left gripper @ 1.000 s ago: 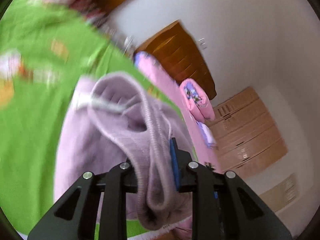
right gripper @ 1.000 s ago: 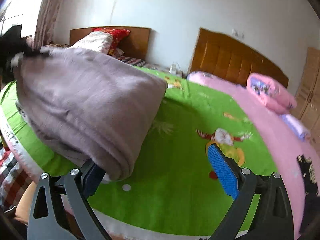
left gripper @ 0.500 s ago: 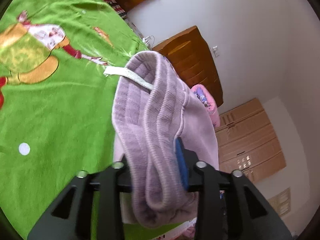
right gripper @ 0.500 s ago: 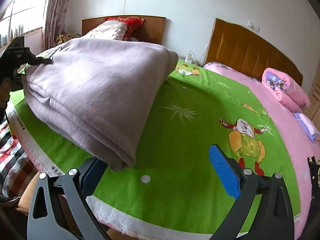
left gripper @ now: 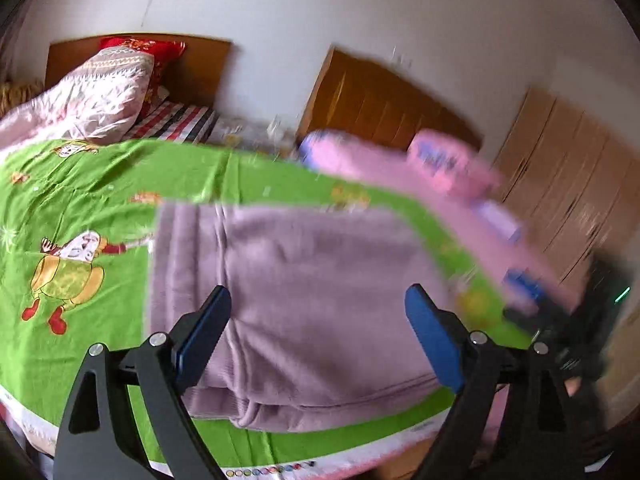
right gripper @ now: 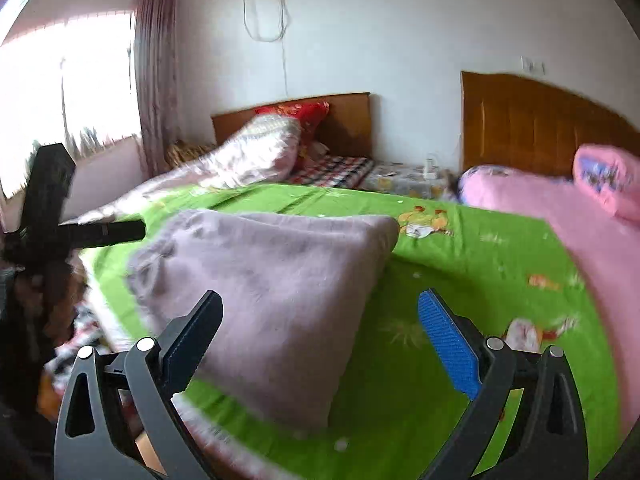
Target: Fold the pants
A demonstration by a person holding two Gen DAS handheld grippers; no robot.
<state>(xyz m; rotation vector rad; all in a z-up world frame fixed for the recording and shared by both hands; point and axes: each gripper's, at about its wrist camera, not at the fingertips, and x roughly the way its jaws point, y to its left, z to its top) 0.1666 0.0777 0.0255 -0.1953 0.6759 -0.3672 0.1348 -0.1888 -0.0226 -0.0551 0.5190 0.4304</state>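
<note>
The lilac pants (left gripper: 304,304) lie folded in a thick rectangle on the green bed sheet (left gripper: 80,200), close to the bed's near edge. My left gripper (left gripper: 316,292) hovers just over them. Its jaws are opening wide, and the blue pads (left gripper: 436,340) touch no cloth. In the right wrist view the pants (right gripper: 280,288) sit ahead and to the left. My right gripper (right gripper: 320,296) stands open above their near corner, holding nothing. A black finger (right gripper: 108,232) of the left gripper shows at that view's left edge, beside the pants' far corner.
A pink quilt (right gripper: 580,240) and a rolled pink blanket (right gripper: 608,184) cover the bed's right side. Pillows (right gripper: 256,152) and a wooden headboard (right gripper: 532,120) are at the back. Wardrobes (left gripper: 568,184) stand on the right, and a window (right gripper: 60,100) on the left.
The left gripper let go of the pants' waistband and its jaws spread wide. The pants dropped flat and folded onto the sheet. The right gripper rose and drew back a little.
</note>
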